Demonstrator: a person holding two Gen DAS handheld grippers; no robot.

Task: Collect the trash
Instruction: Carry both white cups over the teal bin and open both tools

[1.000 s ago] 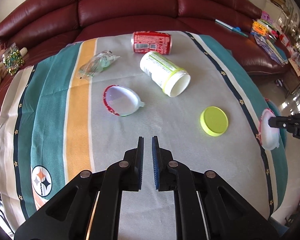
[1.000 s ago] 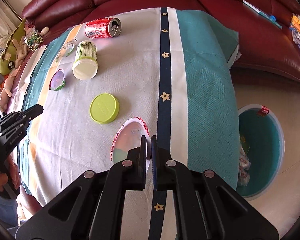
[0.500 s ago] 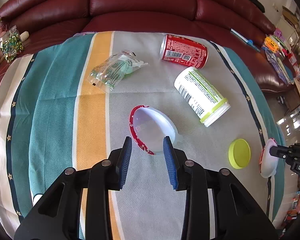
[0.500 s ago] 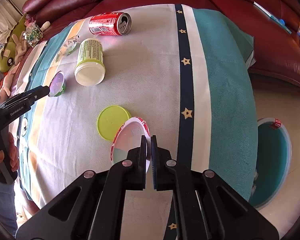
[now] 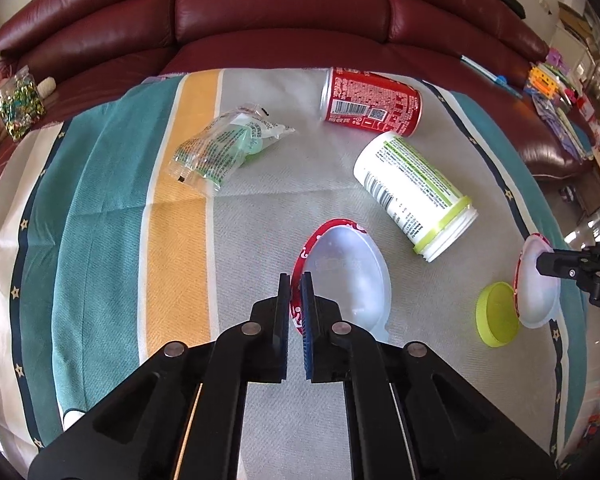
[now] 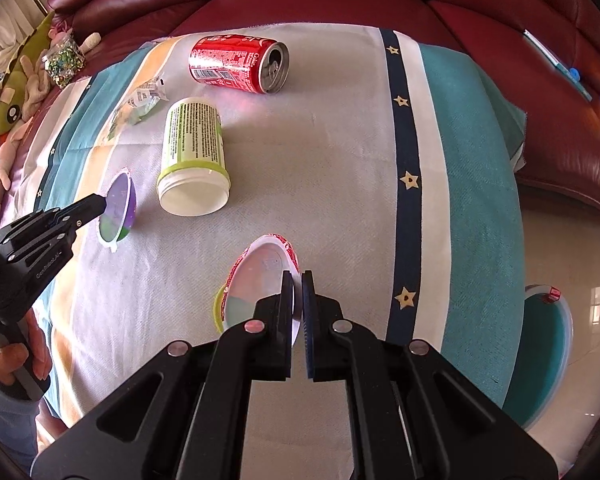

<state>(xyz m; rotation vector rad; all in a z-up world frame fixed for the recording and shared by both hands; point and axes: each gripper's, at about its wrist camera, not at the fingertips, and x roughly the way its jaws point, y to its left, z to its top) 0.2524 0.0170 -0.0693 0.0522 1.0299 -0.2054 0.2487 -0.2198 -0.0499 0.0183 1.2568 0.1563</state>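
Note:
My left gripper [image 5: 296, 280] is shut on the red rim of a clear plastic cup [image 5: 350, 268], tilted on the striped cloth; it also shows in the right wrist view [image 6: 118, 208]. My right gripper [image 6: 297, 280] is shut on a second red-rimmed plastic cup [image 6: 260, 280] and holds it just above a lime lid [image 5: 496, 314]. A white jar with a green label [image 5: 412, 188] lies on its side. A red soda can [image 5: 370, 100] lies behind it. A clear wrapper [image 5: 224, 146] lies at the far left.
A teal bin [image 6: 548, 356] stands on the floor right of the table, with wrappers inside. The striped cloth [image 6: 360, 152] covers the table. A dark red leather sofa [image 5: 284, 4] runs behind it, with stuffed toys [image 6: 12, 84] on its left end.
My left gripper opened, moved forward to the near cup and shut on its rim, tilting it. My right gripper moved left over the lime lid with its cup.

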